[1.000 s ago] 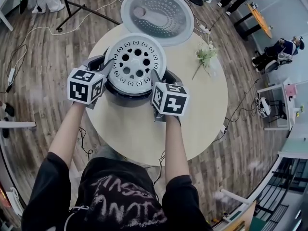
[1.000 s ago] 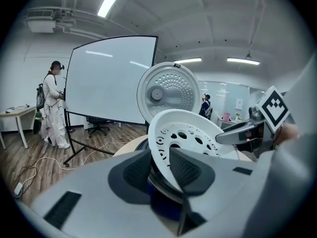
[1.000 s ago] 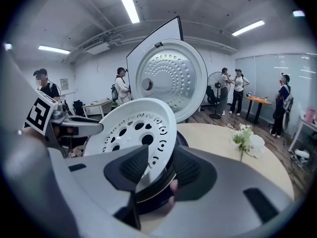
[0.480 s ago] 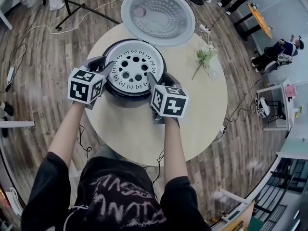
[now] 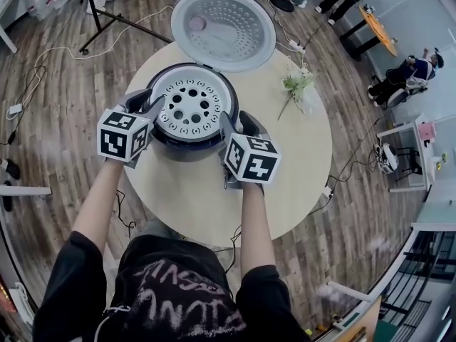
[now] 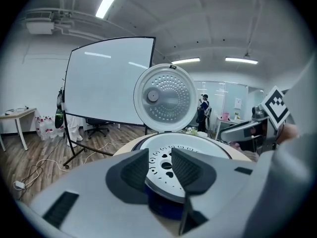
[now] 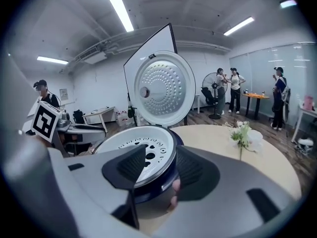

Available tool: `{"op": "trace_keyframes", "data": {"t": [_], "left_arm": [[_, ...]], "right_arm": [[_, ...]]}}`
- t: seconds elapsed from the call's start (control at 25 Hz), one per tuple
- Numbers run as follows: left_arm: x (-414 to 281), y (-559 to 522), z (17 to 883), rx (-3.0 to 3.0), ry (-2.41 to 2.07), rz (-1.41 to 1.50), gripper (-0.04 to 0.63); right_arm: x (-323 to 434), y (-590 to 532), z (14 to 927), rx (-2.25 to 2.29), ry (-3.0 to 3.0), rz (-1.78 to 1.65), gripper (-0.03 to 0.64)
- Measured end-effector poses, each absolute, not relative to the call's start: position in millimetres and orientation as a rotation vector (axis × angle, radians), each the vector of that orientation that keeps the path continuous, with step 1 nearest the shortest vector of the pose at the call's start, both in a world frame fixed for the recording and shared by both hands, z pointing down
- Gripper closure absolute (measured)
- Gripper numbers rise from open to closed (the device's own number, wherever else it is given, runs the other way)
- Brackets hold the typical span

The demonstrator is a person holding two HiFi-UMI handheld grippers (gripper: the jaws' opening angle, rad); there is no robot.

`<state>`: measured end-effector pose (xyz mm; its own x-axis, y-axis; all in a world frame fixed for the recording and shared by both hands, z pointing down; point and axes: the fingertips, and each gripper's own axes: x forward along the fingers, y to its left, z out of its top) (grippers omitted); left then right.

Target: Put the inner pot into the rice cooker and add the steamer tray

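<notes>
- The rice cooker [image 5: 187, 145] stands on the round table [image 5: 285, 169], toward its far left edge. Its lid [image 5: 222, 28] is swung up and open behind it.
- The steamer tray [image 5: 191, 104], white and pierced with holes, sits level in the mouth of the cooker, with its rim on the cooker's top edge.
- My left gripper [image 5: 146, 104] is at the cooker's left side. Its jaws have just been opening and now stand apart on either side of the tray's rim, with a gap showing, so the tray is released.
- My right gripper [image 5: 231, 120] is at the cooker's right side. Its jaws have just been closing a little, yet they stand apart over the cooker's rim and clamp nothing.
- A sprig of flowers [image 5: 298, 84] lies near the table's far right edge, well apart from the cooker.
</notes>
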<state>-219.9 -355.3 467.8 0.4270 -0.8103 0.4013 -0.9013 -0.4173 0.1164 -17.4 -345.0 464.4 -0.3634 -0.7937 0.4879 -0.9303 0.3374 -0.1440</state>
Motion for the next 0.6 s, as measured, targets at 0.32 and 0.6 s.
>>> {"op": "trace_keyframes", "data": {"t": [0.32, 0.6], "left_arm": [[-210, -333, 439, 2.417, -1.51, 0.33, 0.448], [-204, -305, 414, 2.467, -1.543, 0.272, 0.494]], "right_arm": [[2, -315, 442, 1.622, -2.331, 0.564, 0.472], [16, -282, 424, 1.687, -2.362, 0.536, 0.518]]}}
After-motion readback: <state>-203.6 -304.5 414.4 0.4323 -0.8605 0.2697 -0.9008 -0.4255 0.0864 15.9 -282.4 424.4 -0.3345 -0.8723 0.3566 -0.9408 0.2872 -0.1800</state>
